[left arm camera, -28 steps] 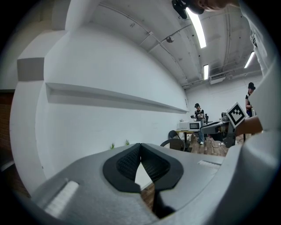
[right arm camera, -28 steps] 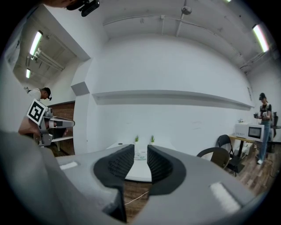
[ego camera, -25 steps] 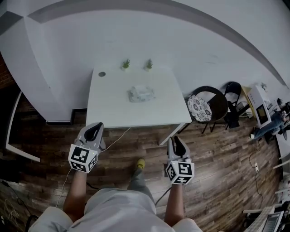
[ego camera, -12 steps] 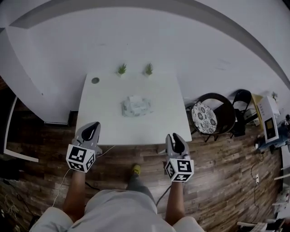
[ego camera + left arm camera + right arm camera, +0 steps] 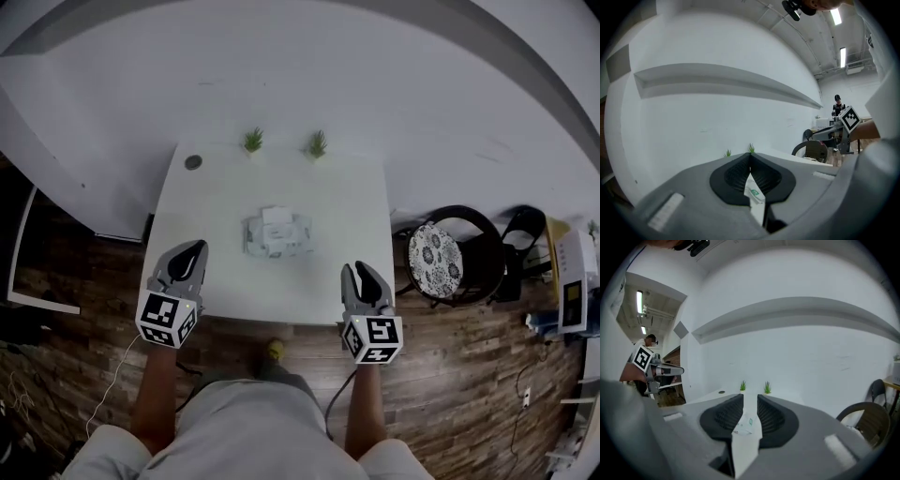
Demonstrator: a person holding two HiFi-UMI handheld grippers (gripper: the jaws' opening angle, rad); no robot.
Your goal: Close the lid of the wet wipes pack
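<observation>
While both tongs hover at the near edge of the white table (image 5: 352, 202), I see the wet wipes pack (image 5: 278, 236) lying near the table's middle, well apart from either, its white lid (image 5: 275, 216) seemingly flipped up toward the far side. The left tongs (image 5: 195, 247) have their tips together on nothing; the right tongs (image 5: 356, 269) stand apart, empty. Two small pots (image 5: 252, 142) (image 5: 317, 146) at the far edge each hold a green tuft.
</observation>
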